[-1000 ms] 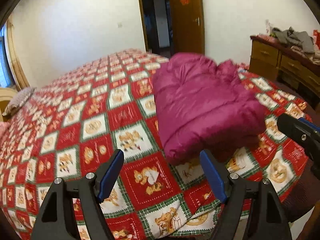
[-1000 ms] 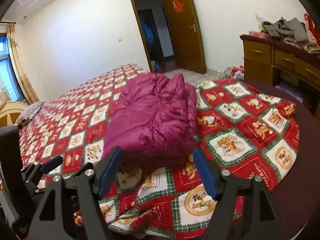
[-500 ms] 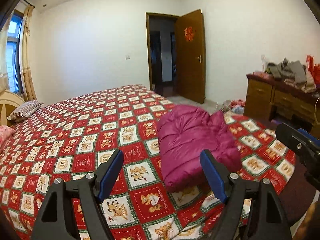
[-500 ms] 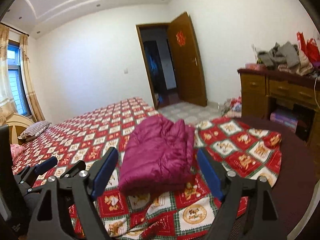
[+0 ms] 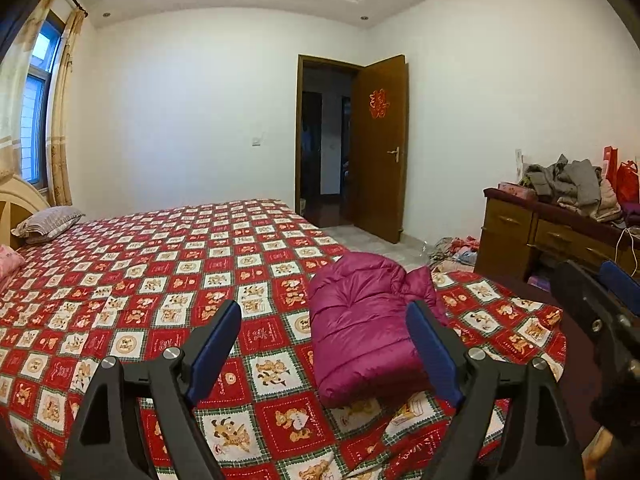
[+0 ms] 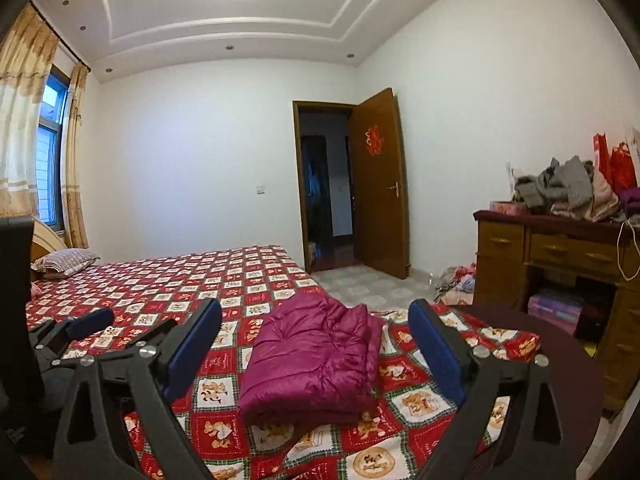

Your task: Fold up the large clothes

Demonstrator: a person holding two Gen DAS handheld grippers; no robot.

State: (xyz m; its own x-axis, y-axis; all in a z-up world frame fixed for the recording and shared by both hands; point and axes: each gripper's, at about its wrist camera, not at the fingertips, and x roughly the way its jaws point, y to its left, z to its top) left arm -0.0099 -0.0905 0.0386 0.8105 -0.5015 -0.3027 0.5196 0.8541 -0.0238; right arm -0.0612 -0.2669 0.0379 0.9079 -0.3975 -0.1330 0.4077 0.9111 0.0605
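A magenta puffer jacket (image 5: 360, 320) lies folded into a compact bundle on the red patterned bedspread (image 5: 160, 272), near the bed's foot corner. It also shows in the right wrist view (image 6: 316, 360). My left gripper (image 5: 324, 336) is open and empty, held back above the bed's near edge, apart from the jacket. My right gripper (image 6: 316, 336) is open and empty too, held back from the jacket. The right gripper's edge shows at the right of the left wrist view (image 5: 600, 312).
A wooden dresser (image 6: 560, 256) piled with clothes (image 6: 568, 188) stands at the right. Loose clothes lie on the floor (image 6: 456, 284) by the open door (image 6: 380, 184). Pillows (image 5: 48, 220) lie at the headboard. A window with curtains (image 6: 44, 140) is at the left.
Both grippers have pulled back and tilted up from the folded jacket, so more of the room and ceiling shows. The jacket has stayed in place on the bed.
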